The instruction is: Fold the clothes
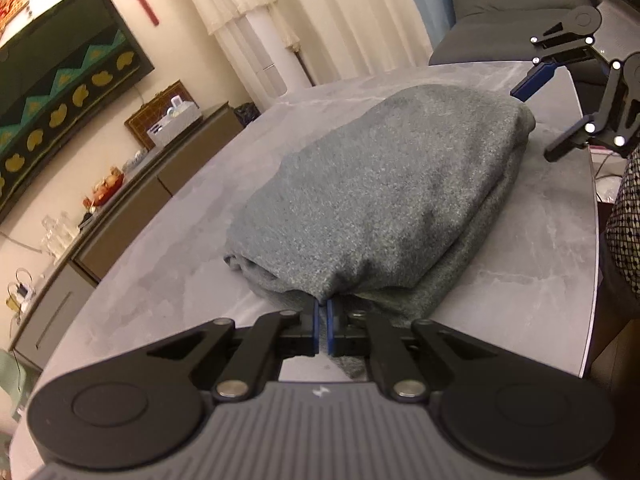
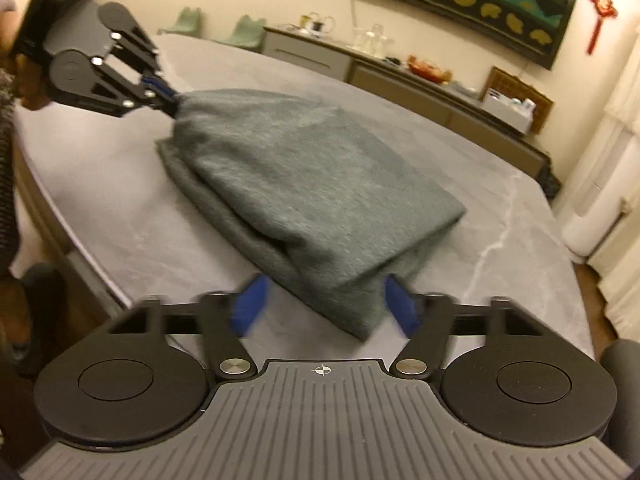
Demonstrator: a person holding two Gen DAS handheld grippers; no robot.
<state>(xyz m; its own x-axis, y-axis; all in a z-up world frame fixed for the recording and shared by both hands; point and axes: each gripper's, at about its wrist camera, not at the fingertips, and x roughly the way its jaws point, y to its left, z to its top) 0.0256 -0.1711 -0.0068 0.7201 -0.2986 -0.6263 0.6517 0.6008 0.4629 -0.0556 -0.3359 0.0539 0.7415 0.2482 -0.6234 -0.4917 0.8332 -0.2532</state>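
1. The grey sweater (image 1: 380, 200) lies folded in thick layers mid-table (image 1: 160, 280).
2. The left gripper (image 1: 322, 312) pinches its six o'clock edge.
3. The right gripper (image 2: 324, 300) gapes, a corner between the blurred pads, untouched.
4. Only the right view shows green chairs (image 2: 248, 28) at eleven o'clock.

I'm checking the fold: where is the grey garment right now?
The grey garment lies folded in the middle of the grey table, one end pinched by the left gripper, the other end between the right gripper's open jaws.

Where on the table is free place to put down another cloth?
The table is bare between the folded garment and its near edge, and again between the garment and the sideboard. Both ends are crowded: left gripper, right gripper.
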